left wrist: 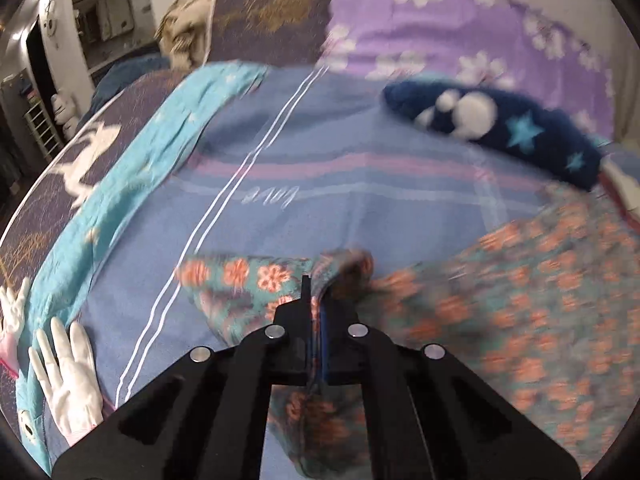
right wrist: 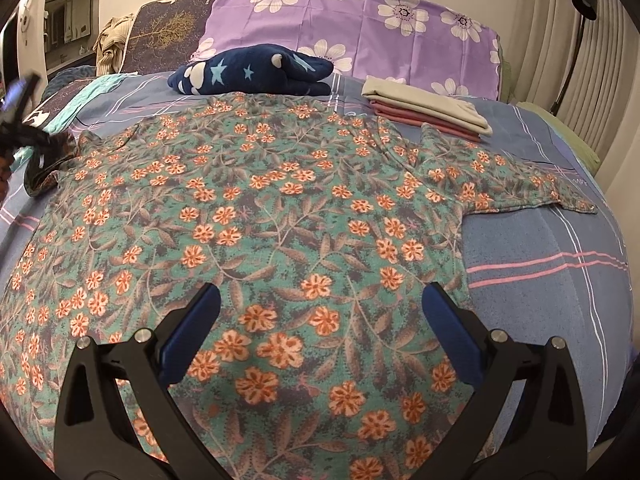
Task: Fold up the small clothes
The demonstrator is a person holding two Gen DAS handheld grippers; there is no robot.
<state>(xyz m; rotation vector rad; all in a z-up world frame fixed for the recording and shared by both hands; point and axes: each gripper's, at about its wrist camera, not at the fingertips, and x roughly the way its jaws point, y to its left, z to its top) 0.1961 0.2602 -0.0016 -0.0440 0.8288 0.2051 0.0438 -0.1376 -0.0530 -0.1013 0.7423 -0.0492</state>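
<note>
We are at the start of the fold: the floral shirt (right wrist: 256, 216) lies spread flat on the bed (right wrist: 552, 280), and we judge that its left sleeve is being taken to go over the body. The next move calls for lifting that sleeve and carrying it inward across the shirt, while the cloth under it stays smooth.

We take the shirt as our landmark and go from large to small. The bed below it has a blue-grey sheet with thin pink and white lines, a soft woven surface. Behind the shirt stands the purple pillow (right wrist: 360, 28), smooth cotton with white flowers. The shirt itself is thin, limp fabric, teal with orange flowers and grey leaves, wide in the body with short sleeves. Just behind its collar lies a dark blue plush garment (right wrist: 256, 72) with stars, fluffy and rolled. Behind its right sleeve sits a small stack of folded cloths (right wrist: 428, 110), flat and square.

The left tongs (left wrist: 316, 296) are clenched on the left sleeve. The right tongs (right wrist: 320, 304) are released, hovering over the shirt's lower part.
</note>
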